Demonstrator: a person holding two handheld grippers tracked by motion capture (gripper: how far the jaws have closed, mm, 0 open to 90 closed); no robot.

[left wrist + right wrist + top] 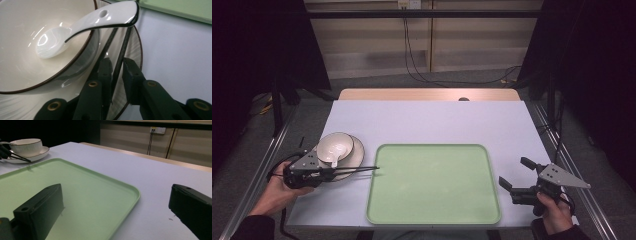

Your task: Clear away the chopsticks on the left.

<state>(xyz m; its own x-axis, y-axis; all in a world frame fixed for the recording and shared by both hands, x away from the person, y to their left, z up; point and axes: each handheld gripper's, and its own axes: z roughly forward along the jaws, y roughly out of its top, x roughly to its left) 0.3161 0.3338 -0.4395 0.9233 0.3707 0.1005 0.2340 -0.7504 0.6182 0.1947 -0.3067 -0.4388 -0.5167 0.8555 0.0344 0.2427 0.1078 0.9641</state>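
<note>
A white table [427,125] carries a green tray [433,185] at its near middle and, just left of the tray, a plate [356,154] with a bowl [329,145] on it and a white spoon [82,27] resting in the bowl, handle over the rim. The left gripper [117,68] is clenched on a pair of dark chopsticks [357,170], which lie across the plate's near edge with their tips reaching the tray's left rim. The right gripper [516,175] hangs released, jaws wide apart, just right of the tray.

Bowl [22,62] & plate [135,50] cropped by left claw view's edge.
</note>
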